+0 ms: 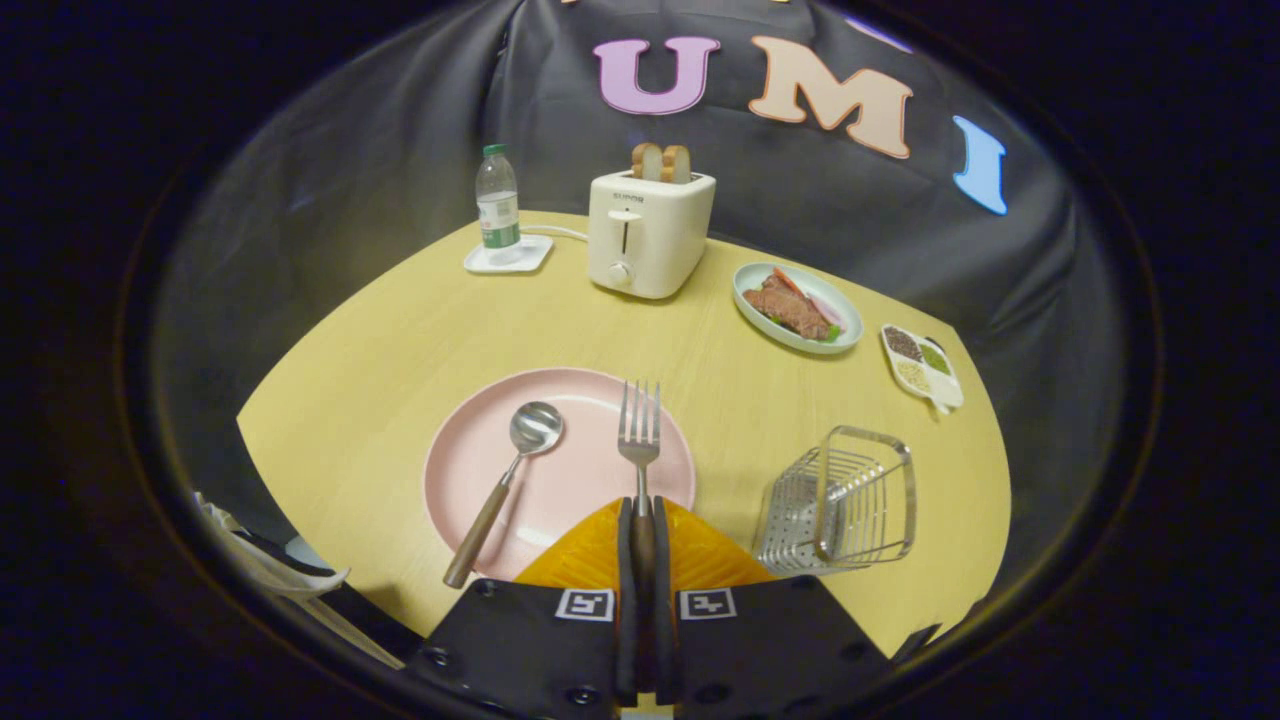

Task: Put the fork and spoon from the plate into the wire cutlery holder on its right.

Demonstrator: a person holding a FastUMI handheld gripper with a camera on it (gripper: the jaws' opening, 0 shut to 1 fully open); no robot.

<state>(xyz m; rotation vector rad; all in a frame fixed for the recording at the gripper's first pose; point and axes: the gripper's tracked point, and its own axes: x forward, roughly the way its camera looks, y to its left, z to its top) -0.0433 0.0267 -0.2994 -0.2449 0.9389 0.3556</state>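
Pinching the fork (640,450) by its wooden handle, the jaws of the gripper (643,520) stand narrow, both fingers (625,560) pressed against the handle from either side. The fork's long axis runs straight away from the fingers, tines pointing to the far side of the worktop (420,320), its head over the right part of the pink plate (560,470). Whether the fork rests on the plate or is raised off it cannot be told.

On the left part of the same plate lies the spoon (505,480), bowl upward and toward the far side, its wooden handle slanting near and left so that its end passes over the plate's near rim. Spoon and fork lie well apart.

To the right of the plate, apart from it, sits the wire cutlery holder (840,500), seen from above and tilted in the view, its open top facing up.

Farther off stand a white toaster (648,235) with two slices of bread (661,162) in its slots; small writing on its front is too small to read with certainty. Left of it a water bottle (497,205) stands on a white coaster (508,257). Right of the toaster are a dish of food (797,306) and a small divided tray (922,364).
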